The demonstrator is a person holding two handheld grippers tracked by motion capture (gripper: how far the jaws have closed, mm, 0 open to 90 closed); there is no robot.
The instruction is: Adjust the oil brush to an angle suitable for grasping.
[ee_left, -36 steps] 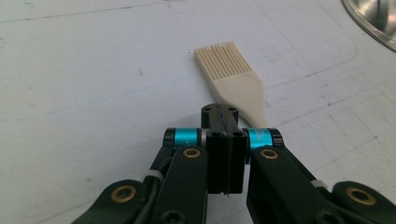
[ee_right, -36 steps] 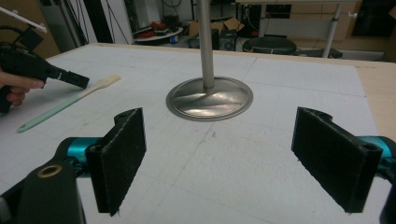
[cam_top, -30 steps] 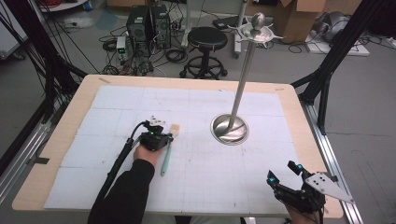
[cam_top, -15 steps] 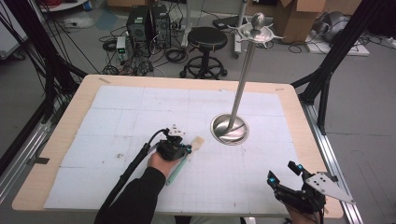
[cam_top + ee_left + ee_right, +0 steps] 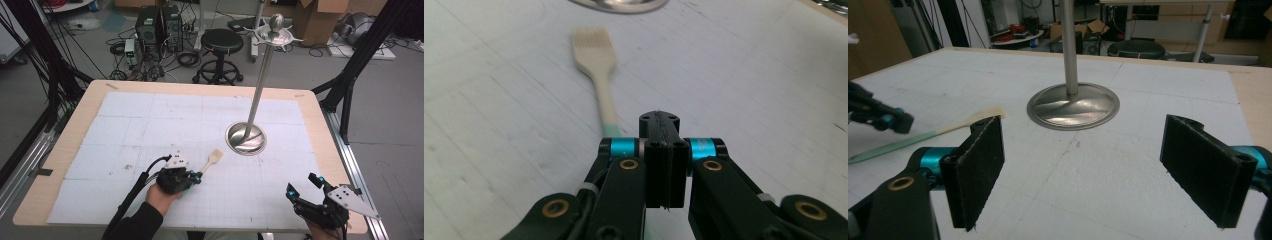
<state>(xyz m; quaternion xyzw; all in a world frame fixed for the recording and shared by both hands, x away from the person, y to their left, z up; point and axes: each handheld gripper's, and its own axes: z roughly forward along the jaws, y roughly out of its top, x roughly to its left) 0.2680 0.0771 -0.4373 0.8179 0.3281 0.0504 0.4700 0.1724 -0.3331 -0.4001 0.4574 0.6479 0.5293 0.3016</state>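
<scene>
Had slid right along the table (image 5: 70, 130) with left gripper (image 5: 196, 176) pinched empty beside flat cream brush (image 5: 212, 160); right gripper (image 5: 304, 191) wide.

No readable text anywhere on the scene

Scanning the white gridded mat (image 5: 150, 115) on the table (image 5: 320, 115): only faint ruled lines and smudges, no lettering. The cardboard boxes (image 5: 320, 25) on the floor behind carry no print sharp enough to read, and the computer towers (image 5: 157, 22) show no legible label.
</scene>
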